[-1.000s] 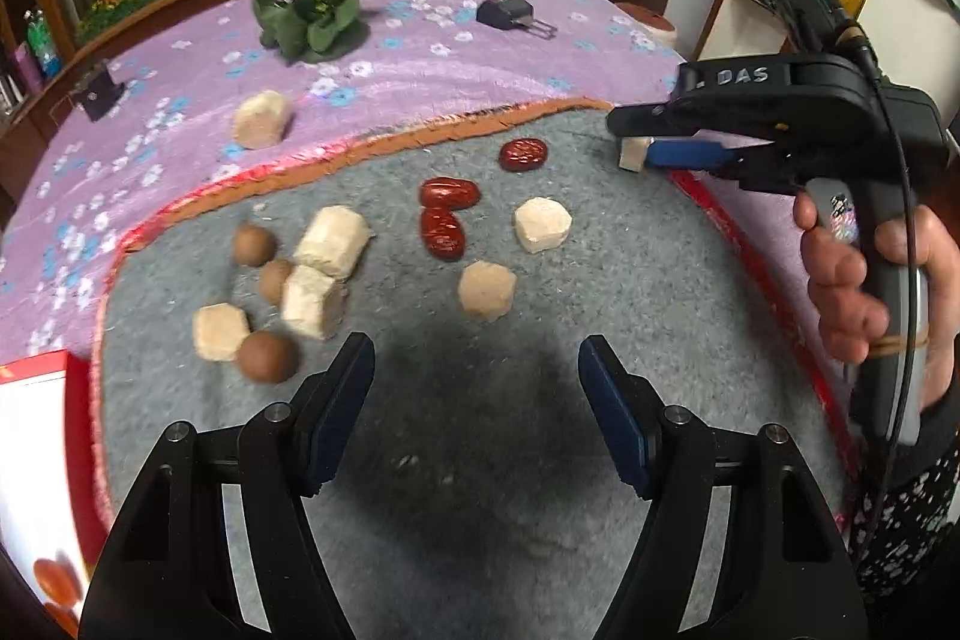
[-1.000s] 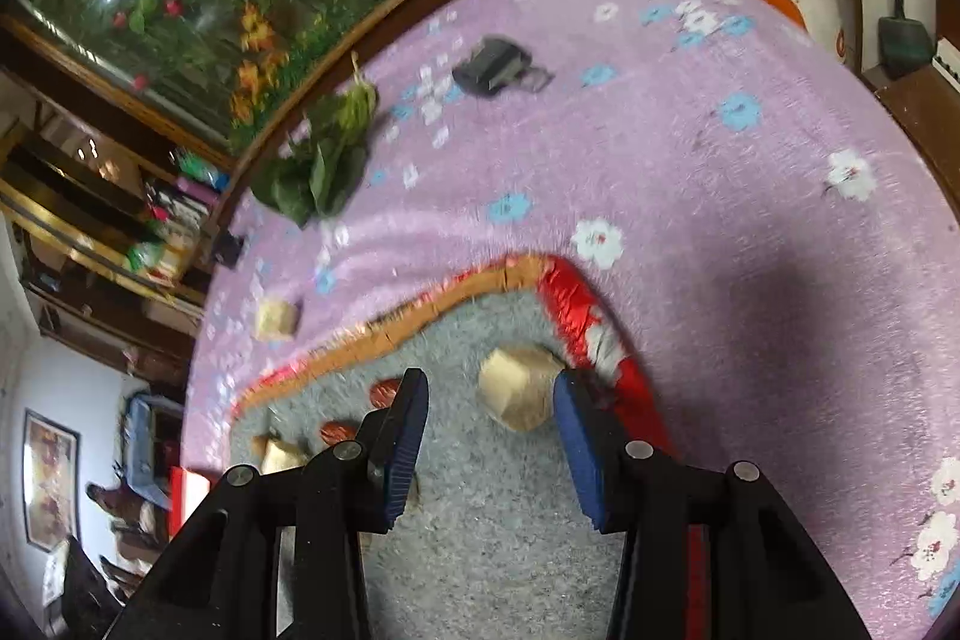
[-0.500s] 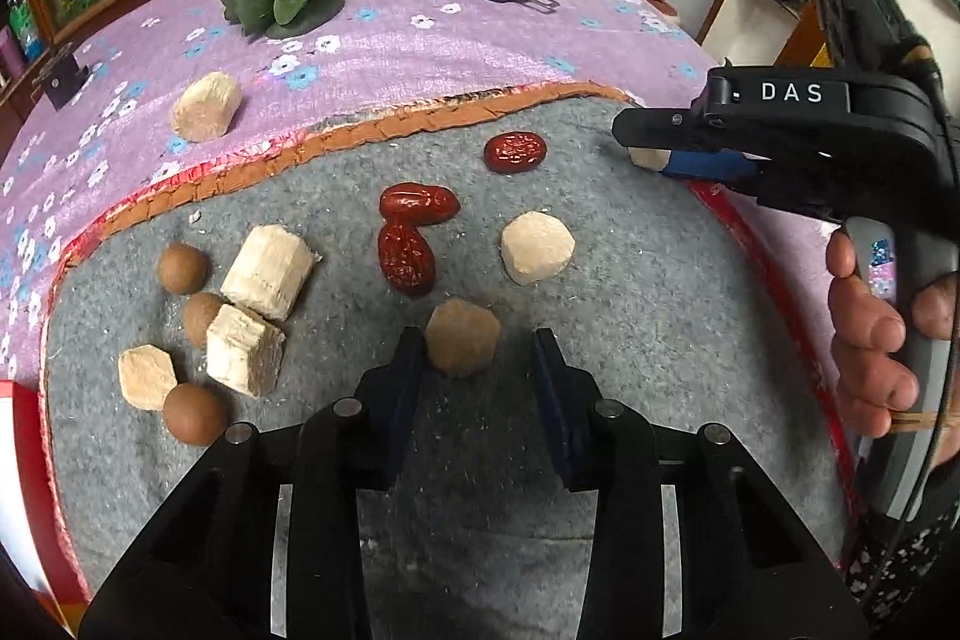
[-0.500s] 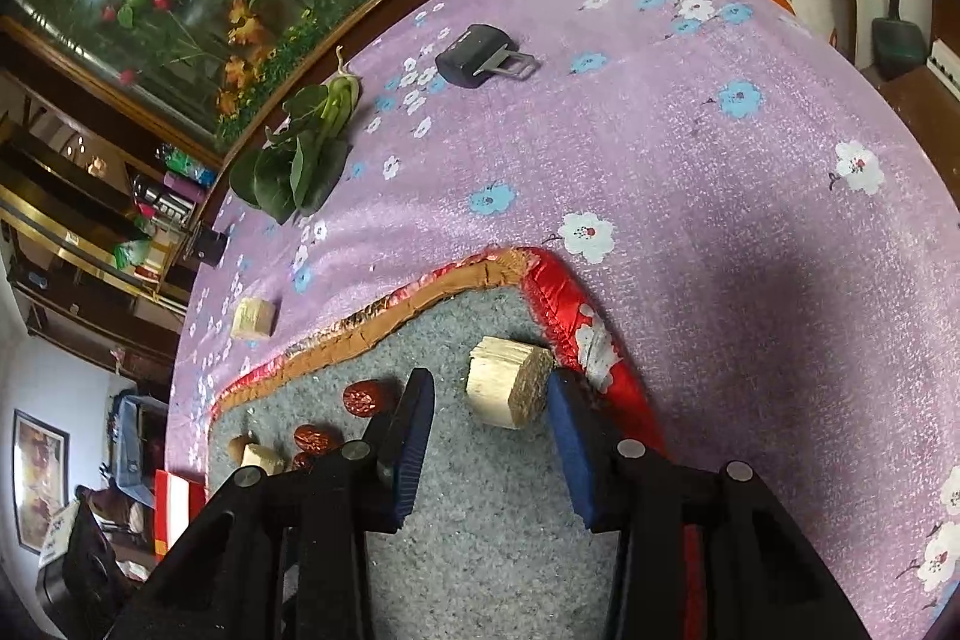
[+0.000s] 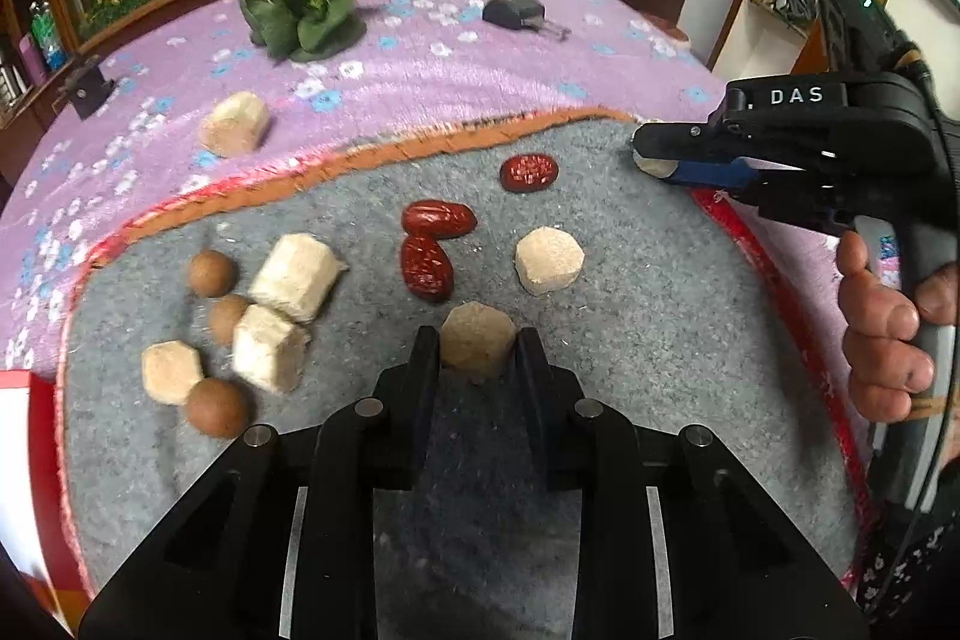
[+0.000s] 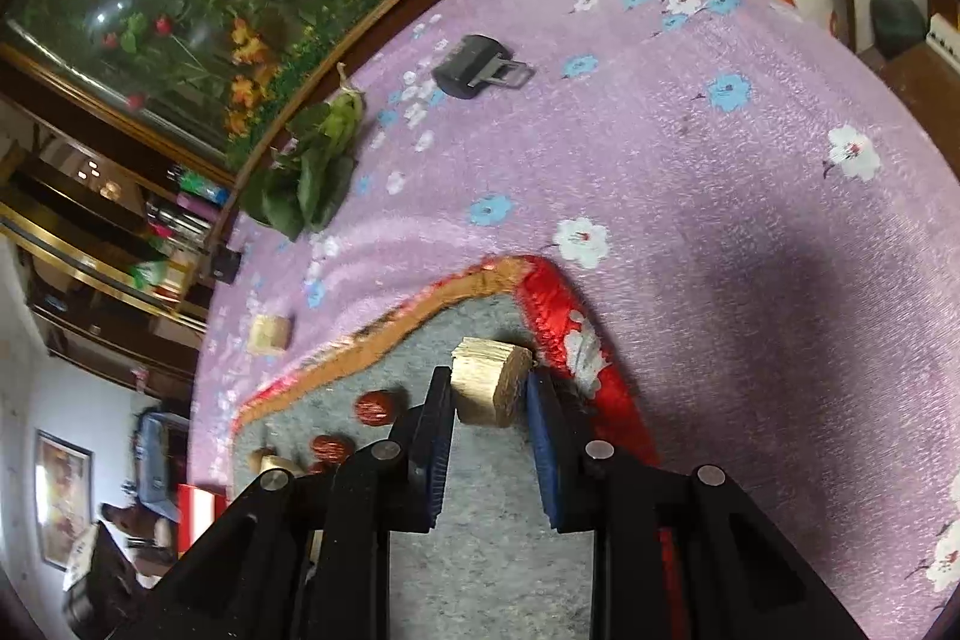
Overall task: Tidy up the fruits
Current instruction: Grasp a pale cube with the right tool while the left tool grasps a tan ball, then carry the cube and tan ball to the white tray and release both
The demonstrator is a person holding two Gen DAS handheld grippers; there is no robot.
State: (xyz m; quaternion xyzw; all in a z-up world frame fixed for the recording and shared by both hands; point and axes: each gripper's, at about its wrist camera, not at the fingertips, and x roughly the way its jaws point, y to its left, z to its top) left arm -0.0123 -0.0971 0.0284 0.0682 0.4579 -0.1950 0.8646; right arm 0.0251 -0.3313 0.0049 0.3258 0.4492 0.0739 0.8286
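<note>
Left gripper (image 5: 478,347) was clamped on a tan hexagonal chunk (image 5: 478,343) mid-mat on the grey mat (image 5: 630,340), just beside two red dates (image 5: 426,265). Right gripper (image 6: 489,397) was clamped on a pale cut chunk (image 6: 487,388) at the mat's far right corner, against the red border (image 6: 576,334).

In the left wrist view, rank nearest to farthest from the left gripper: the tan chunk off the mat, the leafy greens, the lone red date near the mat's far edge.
1. Lone red date, on the grey mat, ahead of the left gripper, slightly right.
2. Tan chunk, on the purple cloth, far left.
3. Leafy greens, farthest back, left of centre.
</note>
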